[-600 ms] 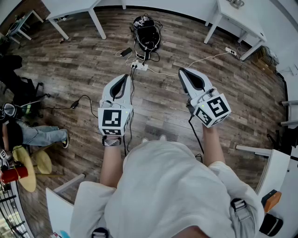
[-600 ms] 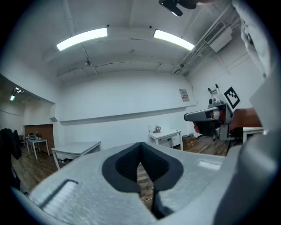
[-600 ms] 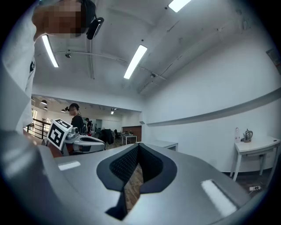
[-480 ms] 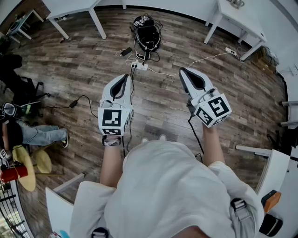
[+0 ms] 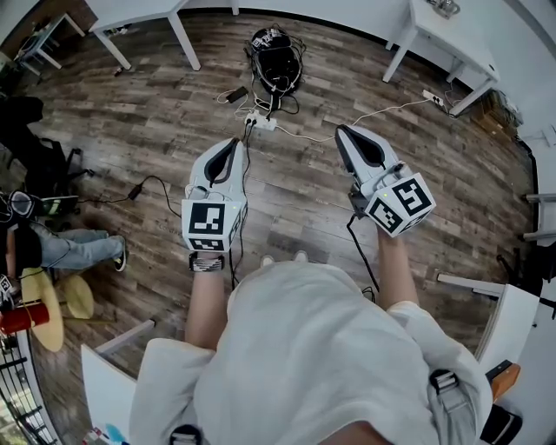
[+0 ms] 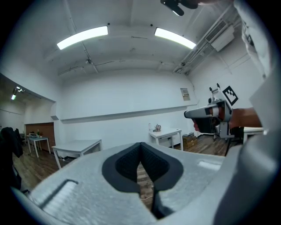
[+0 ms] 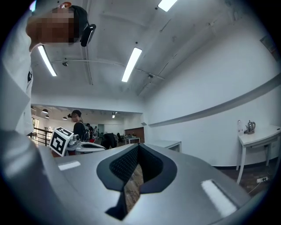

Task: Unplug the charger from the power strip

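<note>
A white power strip (image 5: 261,122) lies on the wood floor well ahead of me, with dark plugs and cables at it. A black charger brick (image 5: 235,95) lies just beyond it. Which plug belongs to the charger is too small to tell. My left gripper (image 5: 233,142) is held at waist height, pointing roughly level toward the strip, its jaws shut on nothing (image 6: 140,144). My right gripper (image 5: 341,131) is beside it, also level, its pads meeting at the tip with nothing between them (image 7: 138,145). Both are far short of the strip.
A black bag (image 5: 274,59) with tangled cords sits behind the strip. A white cable (image 5: 382,110) runs right toward a table leg. White tables (image 5: 143,12) (image 5: 445,36) stand at the back. A seated person (image 5: 61,248) and a black floor cable (image 5: 139,191) are at the left.
</note>
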A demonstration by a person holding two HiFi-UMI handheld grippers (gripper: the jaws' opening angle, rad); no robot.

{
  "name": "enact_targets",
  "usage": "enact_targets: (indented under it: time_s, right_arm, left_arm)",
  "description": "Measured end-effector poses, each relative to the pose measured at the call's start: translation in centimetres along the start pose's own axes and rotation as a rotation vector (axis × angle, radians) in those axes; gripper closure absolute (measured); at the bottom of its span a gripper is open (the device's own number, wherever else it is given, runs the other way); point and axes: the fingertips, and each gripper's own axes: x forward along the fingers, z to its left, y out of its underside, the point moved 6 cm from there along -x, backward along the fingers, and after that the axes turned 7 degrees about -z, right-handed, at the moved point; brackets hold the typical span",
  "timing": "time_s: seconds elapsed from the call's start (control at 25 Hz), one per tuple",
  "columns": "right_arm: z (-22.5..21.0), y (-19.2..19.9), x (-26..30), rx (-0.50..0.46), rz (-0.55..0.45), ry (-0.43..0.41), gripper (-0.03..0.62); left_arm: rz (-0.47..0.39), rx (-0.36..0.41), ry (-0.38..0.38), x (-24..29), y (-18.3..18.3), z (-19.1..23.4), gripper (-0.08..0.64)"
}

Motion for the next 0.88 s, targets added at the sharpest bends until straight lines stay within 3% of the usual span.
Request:
enact_targets:
  time_s: [0.44, 0.88]
  right_arm:
    - [-2.4, 0.0, -2.3, -0.045, -0.015, -0.027, 0.591]
    - [-5.2, 1.0, -3.0, -0.021, 0.019, -0.048, 0.591]
  left_arm:
    - [0.021, -0.002, -0.049, 0.6, 0.1, -3.0, 0.557]
    - [0.049, -0.007, -0.089, 1.7, 0.7, -4.4, 0.557]
